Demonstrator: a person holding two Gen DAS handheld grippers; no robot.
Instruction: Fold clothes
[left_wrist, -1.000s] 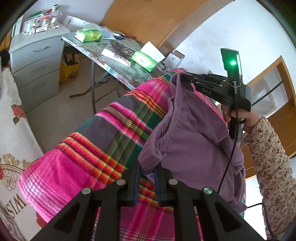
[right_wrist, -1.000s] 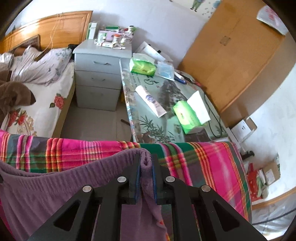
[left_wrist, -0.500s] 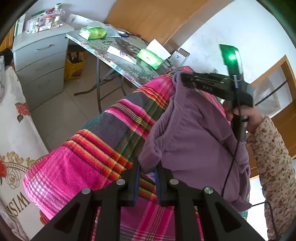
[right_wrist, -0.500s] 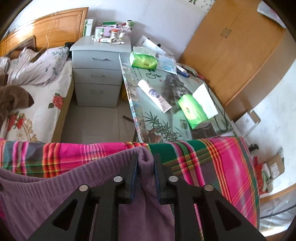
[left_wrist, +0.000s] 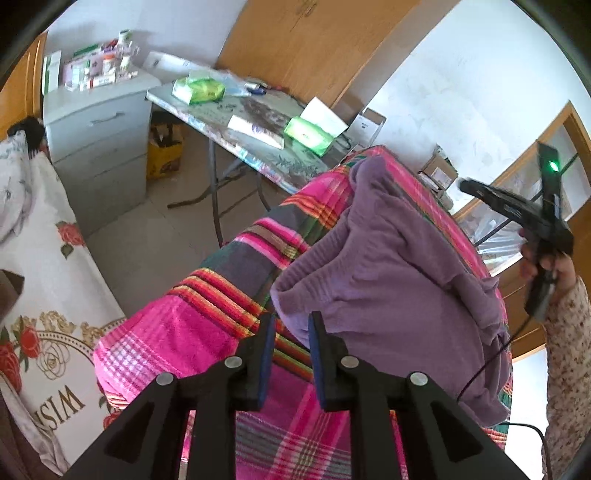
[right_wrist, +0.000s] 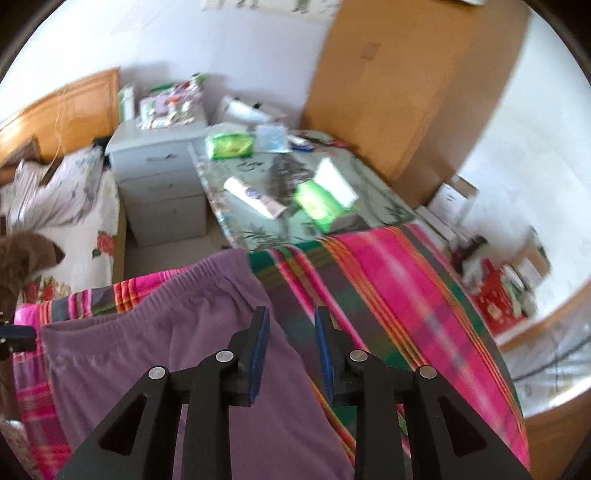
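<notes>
A purple garment (left_wrist: 388, 266) with an elastic waistband (right_wrist: 177, 295) lies spread on a pink plaid blanket (left_wrist: 177, 332). My left gripper (left_wrist: 291, 332) is shut on the garment's near corner, and the cloth fills the narrow gap between its pads. In the left wrist view, my right gripper (left_wrist: 467, 184) is held in a hand up at the right, clear of the cloth. Its jaws are opening. In the right wrist view, the right gripper (right_wrist: 291, 328) hovers above the garment's edge with nothing pressed between its fingers.
Beyond the blanket stands a folding table (left_wrist: 229, 110) with green tissue packs and a tube. A grey drawer cabinet (left_wrist: 96, 122) is left of it, with a flowered bed (left_wrist: 44, 258) further left. A wooden wardrobe (left_wrist: 295, 44) is behind, and boxes lie on the floor at right.
My right gripper has let go of the garment's far corner, opened, and swung up and away. That corner now lies on the blanket. My left gripper has risen slightly, still on its corner.
</notes>
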